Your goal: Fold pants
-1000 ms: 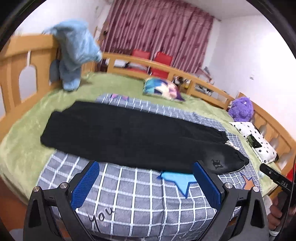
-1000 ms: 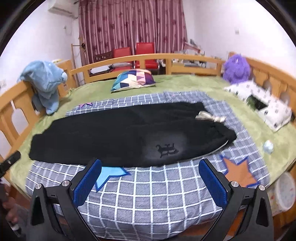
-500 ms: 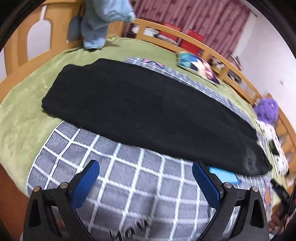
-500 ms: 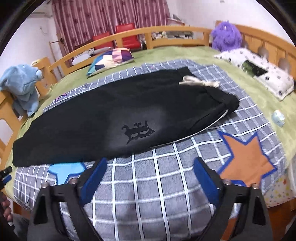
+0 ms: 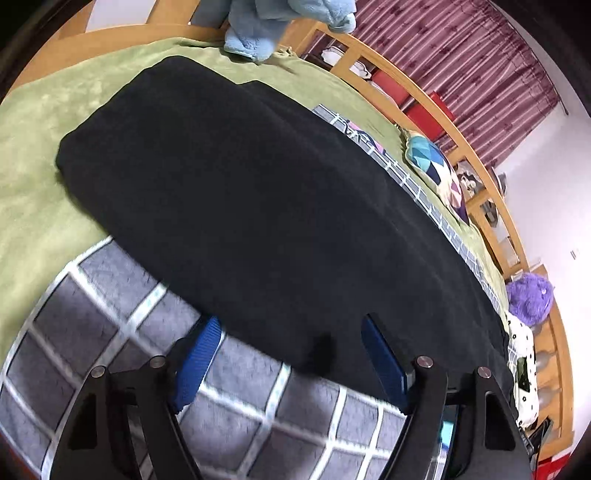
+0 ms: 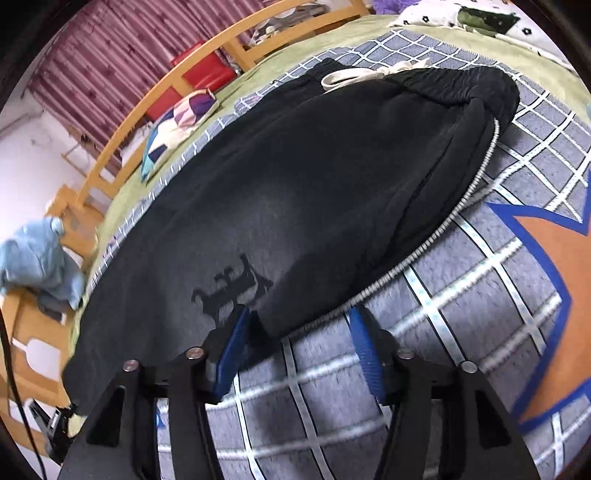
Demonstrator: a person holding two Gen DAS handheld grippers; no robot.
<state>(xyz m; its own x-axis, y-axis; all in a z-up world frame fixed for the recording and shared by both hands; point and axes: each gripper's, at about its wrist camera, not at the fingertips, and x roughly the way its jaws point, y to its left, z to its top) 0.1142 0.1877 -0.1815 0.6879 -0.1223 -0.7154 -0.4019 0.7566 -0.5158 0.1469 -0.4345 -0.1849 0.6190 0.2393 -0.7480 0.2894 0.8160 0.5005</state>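
From my left gripper (image 5: 291, 354), the pants (image 5: 258, 206) hide most of the checked blanket (image 5: 110, 295), and their waist end runs out of sight behind my right-hand finger (image 5: 384, 362). The blue plush toy (image 5: 280, 22) is cut off at the top edge. From my right gripper (image 6: 295, 343), the leg ends are lost at the lower left, and the near blanket squares (image 6: 332, 398) look smeared, probably by motion.

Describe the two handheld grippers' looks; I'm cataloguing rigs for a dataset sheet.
The left gripper and the right gripper match: black angular fingers with triangular cut-outs, round silver pivot screws, and ribbed blue pads lining the inner faces. No markings show.
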